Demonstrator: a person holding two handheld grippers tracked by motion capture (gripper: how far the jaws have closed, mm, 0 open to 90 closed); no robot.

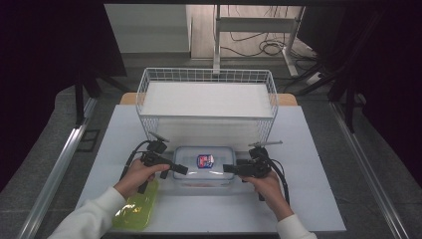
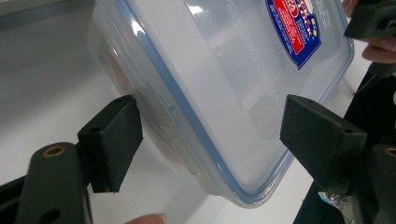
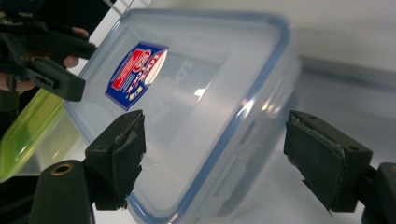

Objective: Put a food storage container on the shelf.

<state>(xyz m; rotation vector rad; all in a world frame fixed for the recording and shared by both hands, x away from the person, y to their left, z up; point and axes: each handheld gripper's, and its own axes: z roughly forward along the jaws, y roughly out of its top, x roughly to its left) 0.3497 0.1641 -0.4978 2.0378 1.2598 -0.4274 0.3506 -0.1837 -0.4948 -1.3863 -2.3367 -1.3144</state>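
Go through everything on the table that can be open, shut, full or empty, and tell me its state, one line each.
Clear container: lid on, lying flat on the table.
Left gripper: open, jaws astride the container's left end.
Right gripper: open, jaws astride its right end.
Wire basket: upright, only a white board inside.
Green lid: lying loose, partly under the left forearm.

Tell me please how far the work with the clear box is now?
Done: the clear box sits on the table with its lid on, in front of the wire basket. In hand: the left gripper and the right gripper stand at its two short ends, fingers open around the rim, not pressing. Left: probably closing on it and moving or opening it; the green lid lies untouched.
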